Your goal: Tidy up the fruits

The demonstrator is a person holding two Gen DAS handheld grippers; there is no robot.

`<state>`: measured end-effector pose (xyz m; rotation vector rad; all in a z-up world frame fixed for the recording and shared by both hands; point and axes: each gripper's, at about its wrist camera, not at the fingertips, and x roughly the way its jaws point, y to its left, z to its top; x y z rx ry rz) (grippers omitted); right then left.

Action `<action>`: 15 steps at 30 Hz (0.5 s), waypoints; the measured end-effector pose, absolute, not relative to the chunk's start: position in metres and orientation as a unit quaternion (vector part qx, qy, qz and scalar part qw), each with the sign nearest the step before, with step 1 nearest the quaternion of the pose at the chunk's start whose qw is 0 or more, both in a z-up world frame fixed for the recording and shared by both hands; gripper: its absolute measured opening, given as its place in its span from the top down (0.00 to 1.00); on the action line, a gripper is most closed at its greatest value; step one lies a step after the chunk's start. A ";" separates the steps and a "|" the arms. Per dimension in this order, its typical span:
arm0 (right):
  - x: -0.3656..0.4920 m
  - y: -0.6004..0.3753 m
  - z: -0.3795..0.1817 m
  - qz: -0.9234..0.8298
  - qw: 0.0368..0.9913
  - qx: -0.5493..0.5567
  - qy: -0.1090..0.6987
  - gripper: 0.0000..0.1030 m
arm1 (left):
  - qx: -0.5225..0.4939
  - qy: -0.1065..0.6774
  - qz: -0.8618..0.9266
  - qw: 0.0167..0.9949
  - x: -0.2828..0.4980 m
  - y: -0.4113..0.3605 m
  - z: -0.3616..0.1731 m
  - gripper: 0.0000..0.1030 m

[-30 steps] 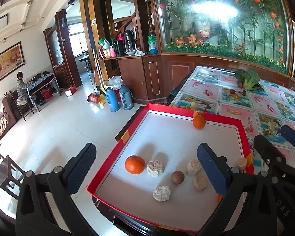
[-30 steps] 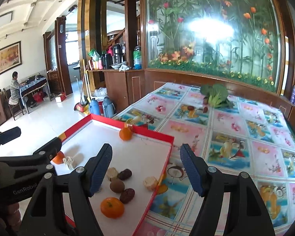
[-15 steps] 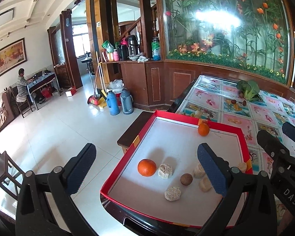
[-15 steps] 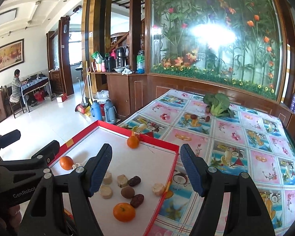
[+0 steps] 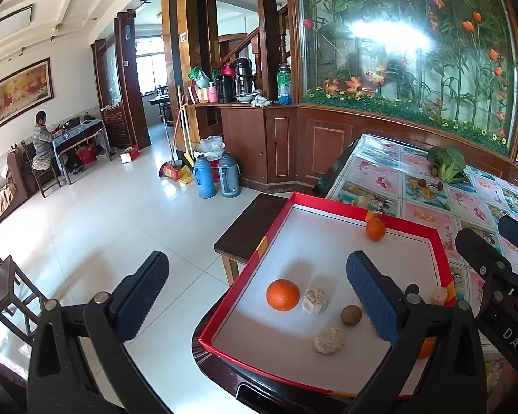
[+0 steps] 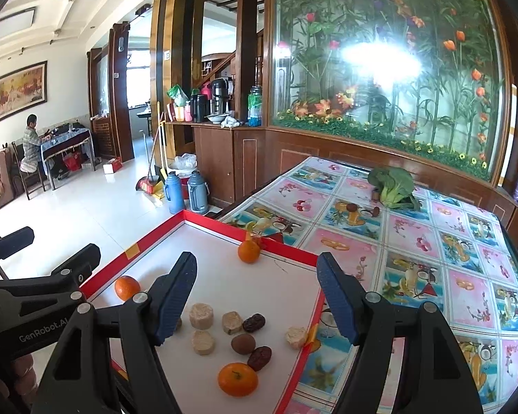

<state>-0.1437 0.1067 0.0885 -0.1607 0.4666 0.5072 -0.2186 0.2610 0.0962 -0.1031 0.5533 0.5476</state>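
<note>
Both grippers hang above the near end of the red-rimmed tray (image 6: 286, 246), fingers pointing forward and spread wide with nothing between them: the left gripper (image 5: 255, 296) over the tray's left edge, the right gripper (image 6: 259, 296) over its right part. In the tray lie three oranges, one at the far rim (image 6: 248, 251), one at the left (image 5: 283, 294), one nearest (image 6: 238, 378), among pale chunks (image 6: 201, 315) and dark dates (image 6: 253, 322). The right finger (image 5: 373, 298) hides some pieces in the left view.
</note>
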 end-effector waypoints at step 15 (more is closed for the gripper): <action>-0.144 0.125 0.095 0.246 0.939 -0.081 0.227 0.30 | -0.056 0.281 0.275 0.918 -0.221 0.283 0.095 0.00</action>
